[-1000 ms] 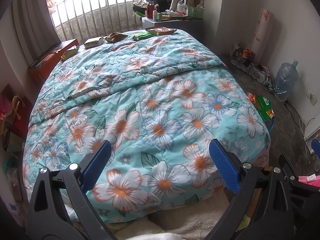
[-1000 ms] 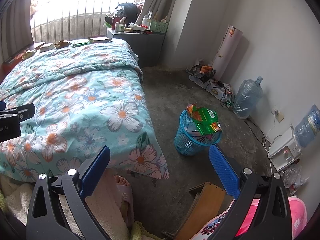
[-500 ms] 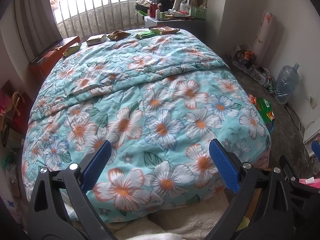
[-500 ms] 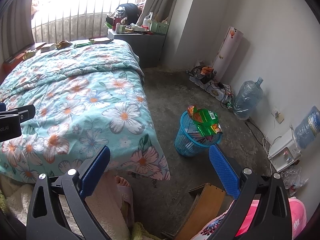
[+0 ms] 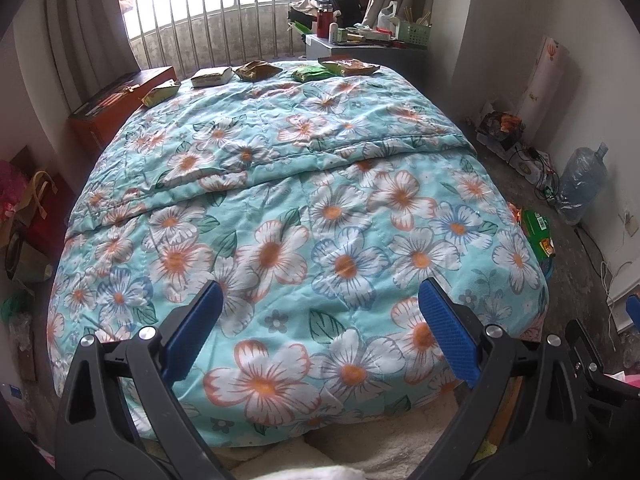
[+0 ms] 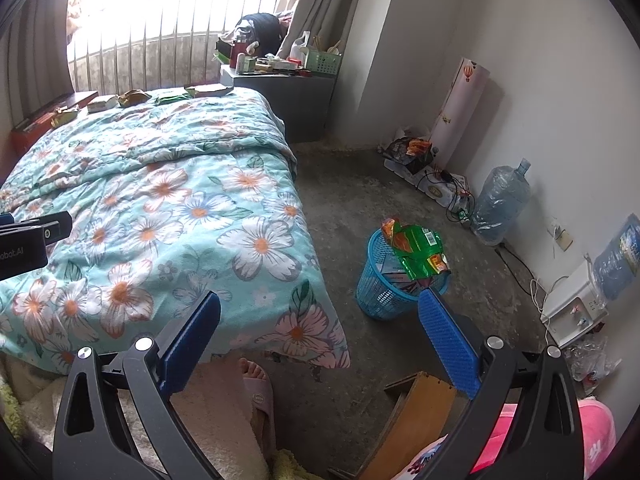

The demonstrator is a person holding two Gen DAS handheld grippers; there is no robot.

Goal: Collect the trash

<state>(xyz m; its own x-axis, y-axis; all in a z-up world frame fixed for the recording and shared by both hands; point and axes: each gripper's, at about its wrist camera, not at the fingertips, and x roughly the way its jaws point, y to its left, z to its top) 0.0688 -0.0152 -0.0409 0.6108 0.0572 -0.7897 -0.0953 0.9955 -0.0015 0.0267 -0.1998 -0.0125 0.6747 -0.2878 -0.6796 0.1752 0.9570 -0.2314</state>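
Note:
Several snack wrappers lie along the far edge of the floral bed: a yellow-green packet (image 5: 160, 93), a boxy packet (image 5: 211, 77), a brown wrapper (image 5: 256, 70), a green wrapper (image 5: 311, 74) and an orange-green packet (image 5: 349, 66). They also show in the right wrist view, the brown wrapper (image 6: 134, 97) among them. A blue mesh trash basket (image 6: 384, 288) stands on the floor right of the bed, with green and orange wrappers (image 6: 416, 250) in it. My left gripper (image 5: 320, 316) is open and empty over the bed's near end. My right gripper (image 6: 320, 320) is open and empty near the bed's corner.
A grey nightstand (image 6: 280, 92) crowded with bottles stands beyond the bed. A red-brown box (image 5: 116, 104) sits left of the bed. Water jugs (image 6: 500, 204), cables and a white appliance (image 6: 576, 308) line the right wall. A person's slippered foot (image 6: 256, 388) and a wooden board (image 6: 416, 416) are below.
The left gripper's view has lifted and tilted a little, so the wrappers at the bed's far edge sit lower in frame. The right gripper has edged slightly right. Both stay open.

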